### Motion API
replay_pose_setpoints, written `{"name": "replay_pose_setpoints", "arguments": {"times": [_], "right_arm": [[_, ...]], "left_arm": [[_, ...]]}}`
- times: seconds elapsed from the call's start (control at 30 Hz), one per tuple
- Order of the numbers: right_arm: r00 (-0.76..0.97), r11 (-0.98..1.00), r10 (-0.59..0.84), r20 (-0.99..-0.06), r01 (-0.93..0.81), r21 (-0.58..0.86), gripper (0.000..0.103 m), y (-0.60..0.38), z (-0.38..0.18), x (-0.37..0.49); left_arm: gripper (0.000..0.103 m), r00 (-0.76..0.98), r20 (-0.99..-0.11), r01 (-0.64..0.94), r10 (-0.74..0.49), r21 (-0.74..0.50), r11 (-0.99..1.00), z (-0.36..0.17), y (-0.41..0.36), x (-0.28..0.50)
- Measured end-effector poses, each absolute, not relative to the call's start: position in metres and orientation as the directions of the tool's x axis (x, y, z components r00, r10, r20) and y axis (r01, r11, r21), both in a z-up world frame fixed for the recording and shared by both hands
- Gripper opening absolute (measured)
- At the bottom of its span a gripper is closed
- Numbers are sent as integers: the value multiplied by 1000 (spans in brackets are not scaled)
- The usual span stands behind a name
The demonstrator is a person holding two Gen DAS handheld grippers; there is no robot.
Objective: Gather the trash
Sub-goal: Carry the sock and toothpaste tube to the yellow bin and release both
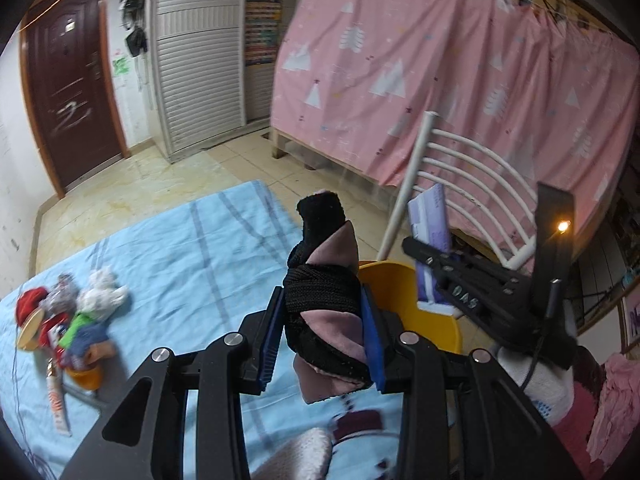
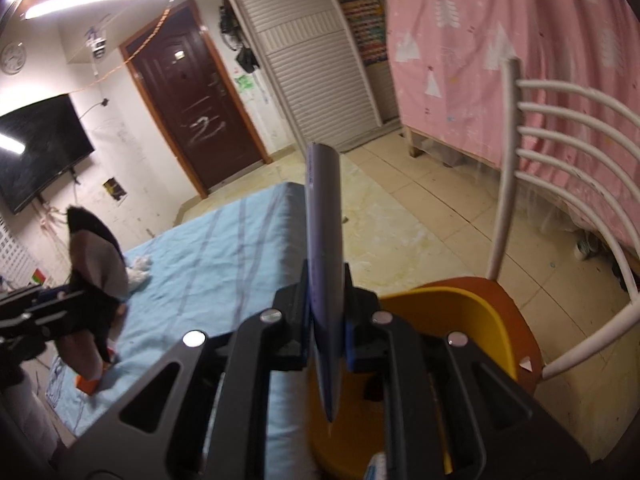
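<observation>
My left gripper [image 1: 322, 320] is shut on a black and pink fabric item [image 1: 320, 280], held above the blue sheet [image 1: 192, 264] right next to the yellow bin [image 1: 400, 292]. My right gripper [image 2: 326, 304] is shut on a flat purple packet [image 2: 325, 240] that stands on edge over the bin [image 2: 452, 312]. The left wrist view shows the same packet [image 1: 434, 232] beyond the bin, and the right wrist view has the fabric item [image 2: 96, 260] far left. A pile of mixed trash [image 1: 68, 316] lies on the sheet at the left.
The bin rests on an orange chair seat [image 2: 520, 320] with a white barred back [image 2: 560, 152]. Behind stand a pink curtain [image 1: 460, 80], a slatted cabinet [image 1: 196, 60] and a dark red door [image 1: 72, 92]. A tiled floor [image 2: 420, 208] lies beyond the bed.
</observation>
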State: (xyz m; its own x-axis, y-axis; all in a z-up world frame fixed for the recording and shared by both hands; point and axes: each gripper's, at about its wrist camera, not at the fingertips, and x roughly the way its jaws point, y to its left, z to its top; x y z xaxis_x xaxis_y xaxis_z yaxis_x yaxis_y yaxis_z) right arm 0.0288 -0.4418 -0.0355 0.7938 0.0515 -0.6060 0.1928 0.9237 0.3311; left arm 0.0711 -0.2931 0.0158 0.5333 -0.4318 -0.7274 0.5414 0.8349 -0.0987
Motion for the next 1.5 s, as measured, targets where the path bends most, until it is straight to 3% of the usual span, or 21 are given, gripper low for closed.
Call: {"name": "replay_pose_setpoints", "arguments": {"times": [0.2,0.3,0.37,0.53,0.73,1.3,1.5], "right_arm": [[774,909,35,-632,239,342,13,-461,-54,26],[771,894,35,-636,260,364,30,-474,-61,25],[773,887,29,-634,272,374,55,-477,-62,23],[781,860,-8,-624,324,394,56,-495,-65,16],[790,822,-56,-610,383,421,56,-511,-63,5],[799,874,-2,-601,294,387,62,-457,-37,18],[797,904,41,-602,227,362,65,-419,-28,30]], "left_arm": [[26,507,-734,589,-452,-88,803,10,-338,72],[26,490,-742,603,-458,-92,793,5,-353,73],[26,482,-744,613,-464,-93,785,2,-363,74],[28,455,-731,627,-509,-144,766,-3,-383,80],[52,435,-724,644,-535,-164,747,-7,-395,77],[55,488,-697,590,-525,-180,787,14,-337,77],[61,538,-672,553,-509,-174,815,28,-299,74]]}}
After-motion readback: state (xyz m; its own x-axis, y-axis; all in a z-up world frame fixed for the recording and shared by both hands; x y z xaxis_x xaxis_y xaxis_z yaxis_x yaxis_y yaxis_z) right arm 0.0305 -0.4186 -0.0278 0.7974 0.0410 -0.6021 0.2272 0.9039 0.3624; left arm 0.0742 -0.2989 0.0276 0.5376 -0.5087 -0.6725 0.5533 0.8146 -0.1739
